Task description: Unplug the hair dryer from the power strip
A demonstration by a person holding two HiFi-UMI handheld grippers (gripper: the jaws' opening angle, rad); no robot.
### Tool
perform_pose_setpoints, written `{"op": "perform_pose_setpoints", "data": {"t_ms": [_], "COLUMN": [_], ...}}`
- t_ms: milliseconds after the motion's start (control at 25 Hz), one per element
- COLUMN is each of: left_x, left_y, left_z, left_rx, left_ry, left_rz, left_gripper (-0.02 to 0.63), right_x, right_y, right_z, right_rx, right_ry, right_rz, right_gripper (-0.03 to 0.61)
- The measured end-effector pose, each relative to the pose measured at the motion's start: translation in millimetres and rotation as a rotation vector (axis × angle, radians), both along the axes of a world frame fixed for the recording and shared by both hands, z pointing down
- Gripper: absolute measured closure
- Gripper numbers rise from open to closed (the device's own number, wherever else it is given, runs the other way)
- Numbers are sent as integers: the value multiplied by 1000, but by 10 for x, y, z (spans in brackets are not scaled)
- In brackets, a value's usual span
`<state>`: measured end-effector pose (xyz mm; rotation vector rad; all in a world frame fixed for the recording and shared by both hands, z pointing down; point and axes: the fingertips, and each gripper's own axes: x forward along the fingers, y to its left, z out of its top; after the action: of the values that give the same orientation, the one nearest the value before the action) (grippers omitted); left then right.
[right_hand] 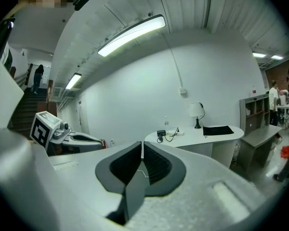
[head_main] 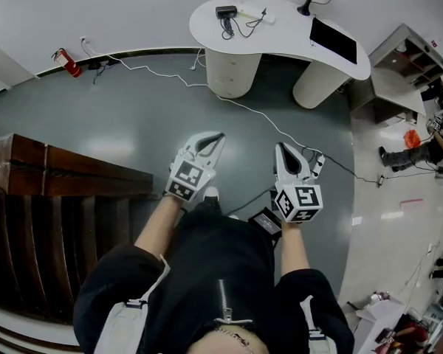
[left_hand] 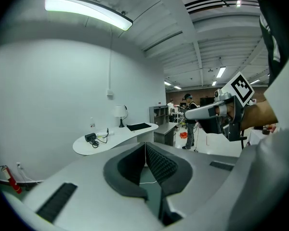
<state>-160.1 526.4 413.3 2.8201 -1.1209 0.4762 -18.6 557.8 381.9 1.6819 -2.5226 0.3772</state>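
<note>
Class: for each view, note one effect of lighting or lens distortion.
Head view: pale glare patches on the grey floor, wall base bent into an arc. Left gripper view: strip light blown out, black vignetted corners. Right gripper view: ceiling light bowed by the fisheye.

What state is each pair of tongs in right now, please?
Left tongs: closed, holding nothing.
Right tongs: closed, holding nothing.

Black zipped top (head_main: 207, 264); white tools (head_main: 218, 137) carrying square-marker cubes (head_main: 188, 179)
</note>
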Motion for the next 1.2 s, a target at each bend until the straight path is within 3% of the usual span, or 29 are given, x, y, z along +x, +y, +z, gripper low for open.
{"op": "perform_pose_setpoints", "data": {"t_ms": [600,1200], "left_x": [-260,-424], "left_y": [-829,-900], "left_z": [15,128], "left_rx": [19,-7], "left_ry": [-6,3], "left_rz": [73,72], "left_gripper": [600,600], "right_x": [-226,-438], "right_y": [-740,-859], "right_z": [-74,-46], "right_rx": [10,3], "right_ry": [18,35], "right_rz": [73,62], "right_gripper": [568,568]}}
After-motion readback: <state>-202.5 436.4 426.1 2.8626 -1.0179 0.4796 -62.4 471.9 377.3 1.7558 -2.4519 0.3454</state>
